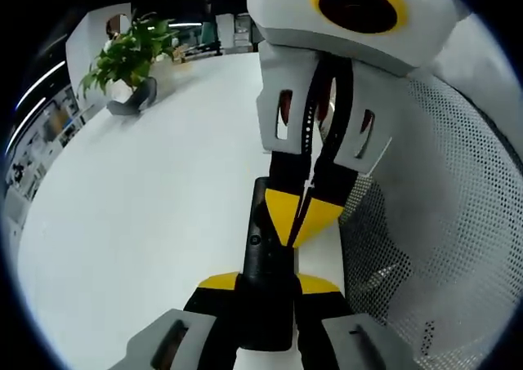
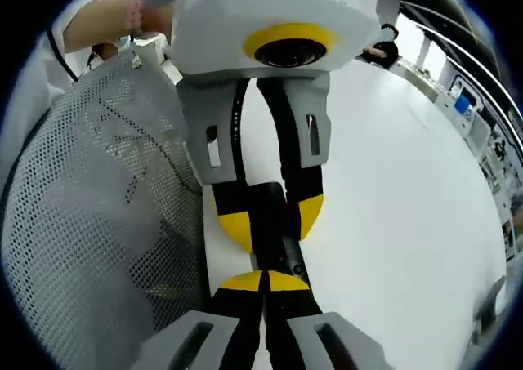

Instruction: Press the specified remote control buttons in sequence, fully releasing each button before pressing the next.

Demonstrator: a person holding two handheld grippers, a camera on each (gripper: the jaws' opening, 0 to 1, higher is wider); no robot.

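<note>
Above the white table (image 1: pixel 147 190), my left gripper (image 1: pixel 265 284) clamps the black remote (image 1: pixel 268 264) by its sides. My right gripper (image 2: pixel 265 282), jaws pressed together, bears its tips on the remote's face. One press appears underway; completed and remaining presses cannot be determined.

Matt black plastic remote (image 1: pixel 268 288); smooth white table (image 1: pixel 147 223); perforated mesh (image 1: pixel 458 223), likely fabric.
</note>
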